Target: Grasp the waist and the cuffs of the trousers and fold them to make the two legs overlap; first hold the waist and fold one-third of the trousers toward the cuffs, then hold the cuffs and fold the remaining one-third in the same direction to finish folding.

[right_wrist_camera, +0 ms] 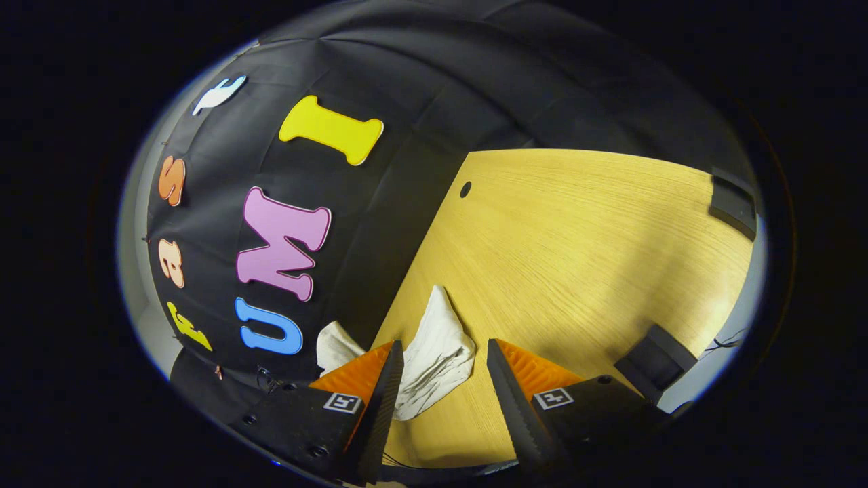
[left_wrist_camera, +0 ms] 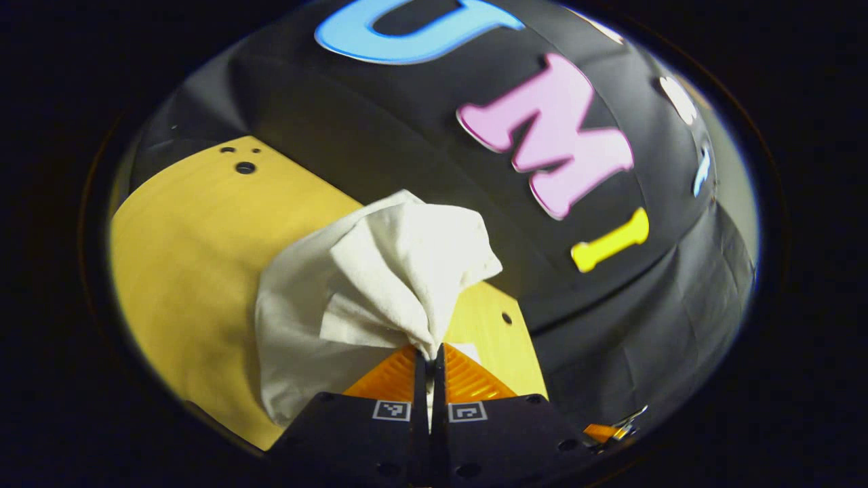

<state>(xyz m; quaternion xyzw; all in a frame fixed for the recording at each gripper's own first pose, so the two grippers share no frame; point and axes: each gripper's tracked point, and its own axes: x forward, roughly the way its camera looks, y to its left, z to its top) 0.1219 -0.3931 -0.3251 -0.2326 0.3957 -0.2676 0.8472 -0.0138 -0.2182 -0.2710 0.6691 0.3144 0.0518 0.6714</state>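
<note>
left gripper [left_wrist_camera: 428, 359] pinches white trousers [left_wrist_camera: 380, 285] above wooden table [left_wrist_camera: 190, 257].

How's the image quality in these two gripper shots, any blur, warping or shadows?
Left gripper view: the white trousers are sharp, the wooden table's edges bow from the fisheye. Right gripper view: wood grain crisp, the right gripper casts a soft shadow on the table, the cloth wall darkens toward the rim.

trousers [left_wrist_camera: 352, 298] bunched up, waist vs cuffs unclear; lower part in right gripper view hidden behind a finger [right_wrist_camera: 380, 400].
</note>
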